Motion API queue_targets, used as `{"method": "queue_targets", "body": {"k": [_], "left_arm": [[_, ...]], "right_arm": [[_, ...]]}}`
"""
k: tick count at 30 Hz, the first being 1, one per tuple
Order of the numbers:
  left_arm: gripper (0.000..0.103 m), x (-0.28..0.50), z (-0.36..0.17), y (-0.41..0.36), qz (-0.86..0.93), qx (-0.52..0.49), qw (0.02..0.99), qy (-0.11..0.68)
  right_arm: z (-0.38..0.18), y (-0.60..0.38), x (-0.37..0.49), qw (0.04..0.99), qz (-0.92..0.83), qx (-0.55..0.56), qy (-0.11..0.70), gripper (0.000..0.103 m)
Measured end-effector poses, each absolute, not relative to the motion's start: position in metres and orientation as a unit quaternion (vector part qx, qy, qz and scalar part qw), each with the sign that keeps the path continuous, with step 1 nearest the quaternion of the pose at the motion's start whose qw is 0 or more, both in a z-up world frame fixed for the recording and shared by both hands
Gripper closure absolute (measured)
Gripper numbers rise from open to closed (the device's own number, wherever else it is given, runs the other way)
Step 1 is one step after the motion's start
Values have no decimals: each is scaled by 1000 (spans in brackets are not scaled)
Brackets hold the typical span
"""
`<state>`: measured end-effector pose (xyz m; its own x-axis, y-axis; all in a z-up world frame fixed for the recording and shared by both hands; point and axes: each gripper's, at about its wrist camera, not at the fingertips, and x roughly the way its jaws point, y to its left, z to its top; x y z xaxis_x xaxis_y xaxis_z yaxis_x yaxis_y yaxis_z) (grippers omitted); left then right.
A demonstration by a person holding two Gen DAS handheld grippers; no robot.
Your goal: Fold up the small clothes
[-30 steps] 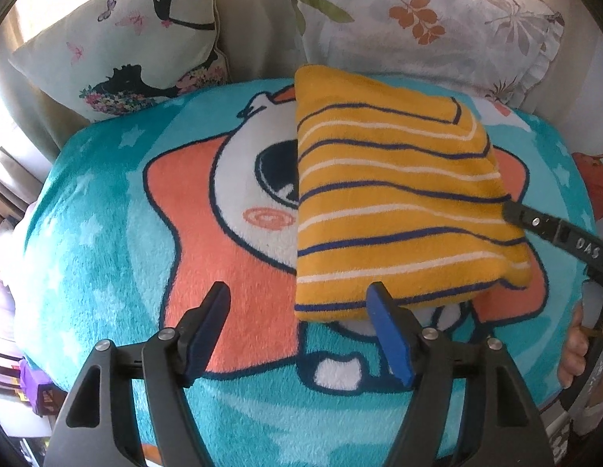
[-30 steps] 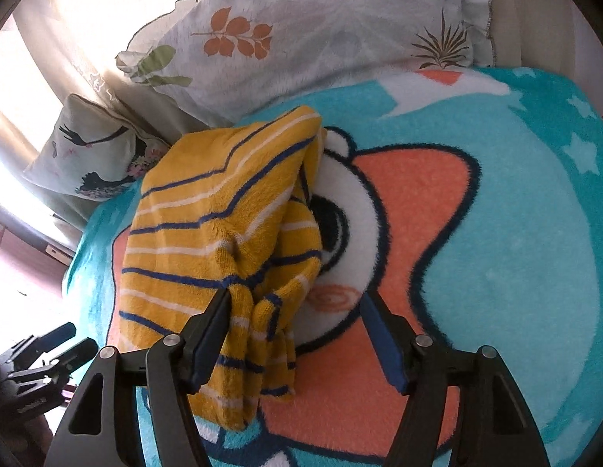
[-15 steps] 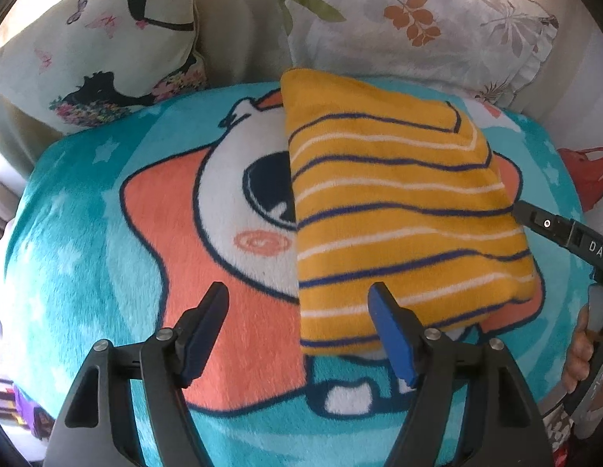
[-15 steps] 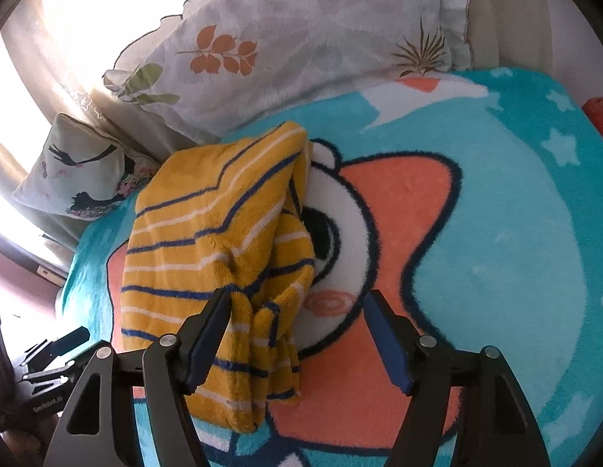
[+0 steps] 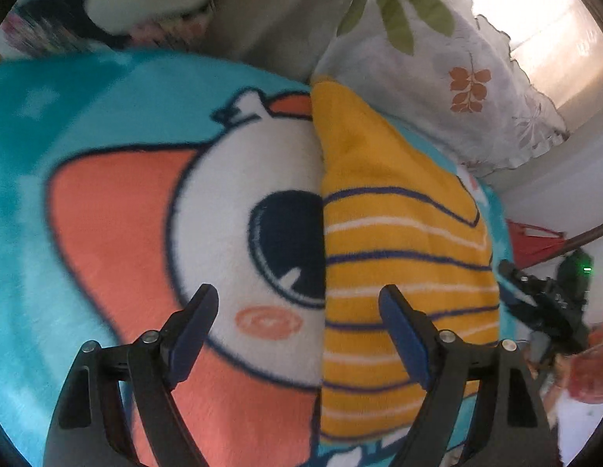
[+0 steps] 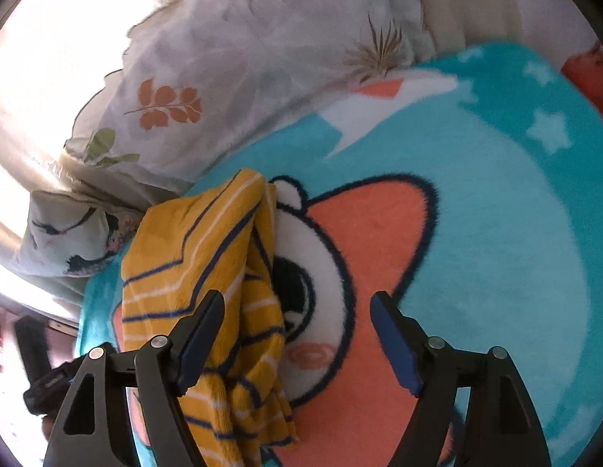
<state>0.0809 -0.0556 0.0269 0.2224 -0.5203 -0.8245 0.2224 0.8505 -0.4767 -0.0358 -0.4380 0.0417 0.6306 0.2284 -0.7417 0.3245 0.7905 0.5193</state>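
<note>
A folded yellow garment with navy and white stripes lies on a teal cartoon blanket. My left gripper is open and empty, hovering over the garment's left edge; its right finger is above the cloth. In the right wrist view the same garment lies at the left, its loose layered edge showing. My right gripper is open and empty, its left finger over the garment's edge. The right gripper also shows at the left wrist view's right side.
A leaf-print pillow and a second printed pillow lie at the head of the bed behind the garment. A red object sits past the bed's right edge. The blanket stretches right of the garment.
Both grippers have moved forward and closer to the garment, still open. The left view has swung right and is blurred by motion. The garment lies as before.
</note>
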Motion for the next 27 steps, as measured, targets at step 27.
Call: {"method": "queue_targets", "body": {"k": [27], "left_arm": [[38,73,48,-9,-222,-176,769,574]], "right_arm": [[20,-303,48,797,116,360,471,37]]}}
